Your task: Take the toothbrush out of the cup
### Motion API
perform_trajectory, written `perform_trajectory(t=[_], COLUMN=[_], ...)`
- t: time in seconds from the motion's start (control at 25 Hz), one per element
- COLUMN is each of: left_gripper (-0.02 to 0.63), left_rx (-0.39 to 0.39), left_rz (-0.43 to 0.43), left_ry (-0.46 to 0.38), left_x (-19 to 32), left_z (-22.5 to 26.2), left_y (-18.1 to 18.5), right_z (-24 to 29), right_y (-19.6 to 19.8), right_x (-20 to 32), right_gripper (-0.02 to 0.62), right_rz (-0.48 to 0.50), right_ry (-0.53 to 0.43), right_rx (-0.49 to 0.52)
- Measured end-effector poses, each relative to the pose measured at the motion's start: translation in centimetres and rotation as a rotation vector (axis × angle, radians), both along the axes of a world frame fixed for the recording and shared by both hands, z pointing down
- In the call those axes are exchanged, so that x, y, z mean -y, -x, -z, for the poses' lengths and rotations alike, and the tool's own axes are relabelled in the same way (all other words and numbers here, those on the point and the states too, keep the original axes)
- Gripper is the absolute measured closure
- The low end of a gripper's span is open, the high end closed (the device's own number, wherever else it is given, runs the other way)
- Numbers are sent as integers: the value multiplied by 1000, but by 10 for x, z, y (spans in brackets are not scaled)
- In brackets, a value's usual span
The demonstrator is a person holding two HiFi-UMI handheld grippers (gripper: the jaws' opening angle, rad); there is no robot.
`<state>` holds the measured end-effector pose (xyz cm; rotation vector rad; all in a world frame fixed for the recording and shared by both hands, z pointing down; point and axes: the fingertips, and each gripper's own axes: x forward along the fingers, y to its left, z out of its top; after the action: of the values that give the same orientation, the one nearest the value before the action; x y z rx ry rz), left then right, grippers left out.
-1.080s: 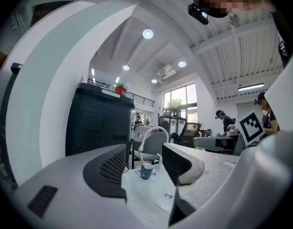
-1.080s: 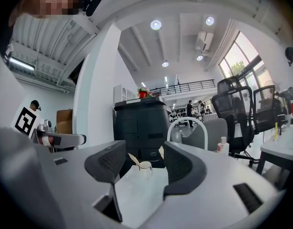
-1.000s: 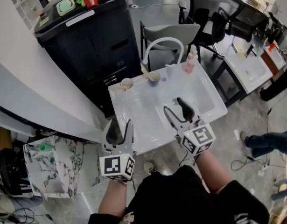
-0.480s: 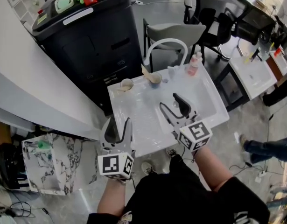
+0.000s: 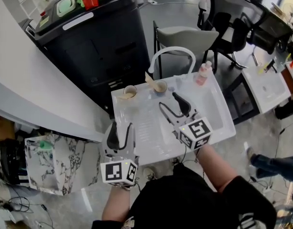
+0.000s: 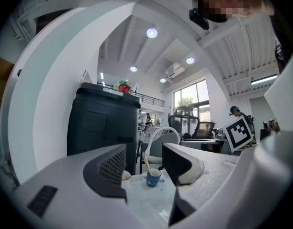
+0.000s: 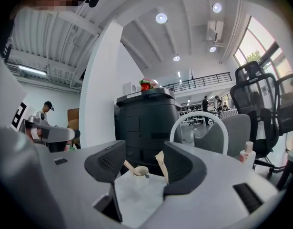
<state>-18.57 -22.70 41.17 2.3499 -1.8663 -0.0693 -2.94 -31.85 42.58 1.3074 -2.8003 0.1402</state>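
Observation:
A blue cup [image 5: 160, 86] stands at the far edge of the white sink top [image 5: 136, 109], with a pale toothbrush [image 5: 149, 78] leaning out of it to the left. In the left gripper view the blue cup [image 6: 154, 177] and the toothbrush [image 6: 146, 162] show between the jaws, far ahead. My left gripper [image 5: 121, 129] is open at the near left edge. My right gripper [image 5: 168, 102] is open over the middle of the top, short of the cups. The right gripper view shows the toothbrush [image 7: 161, 166] beside the right jaw, which hides the blue cup.
A white cup [image 5: 130, 91] with a wooden stick stands left of the blue one. A white arched tap [image 5: 171, 53] and a pink bottle [image 5: 203, 73] are at the back, a basin [image 5: 212, 112] at right. A black cabinet [image 5: 96, 37] stands behind, with a chair [image 5: 188, 35] to its right.
Both grippers have moved forward over the sink top toward the cups, the right one farther. Both stay open.

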Motion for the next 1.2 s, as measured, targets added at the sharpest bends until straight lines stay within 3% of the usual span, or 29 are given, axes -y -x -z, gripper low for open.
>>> perform_trajectory(t=[0.64,1.2], left_gripper=[385,385], left_rx=[6,18], left_rz=[58,96], left_ry=[-13,1], left_x=[-2,-13], left_z=[4,-3], left_y=[-11,-14], right_z=[-24,-120], right_y=[23,43], right_x=[62,130], right_gripper=[339,337], right_rz=[67,59], right_ry=[19,184], right_rx=[-53,-195])
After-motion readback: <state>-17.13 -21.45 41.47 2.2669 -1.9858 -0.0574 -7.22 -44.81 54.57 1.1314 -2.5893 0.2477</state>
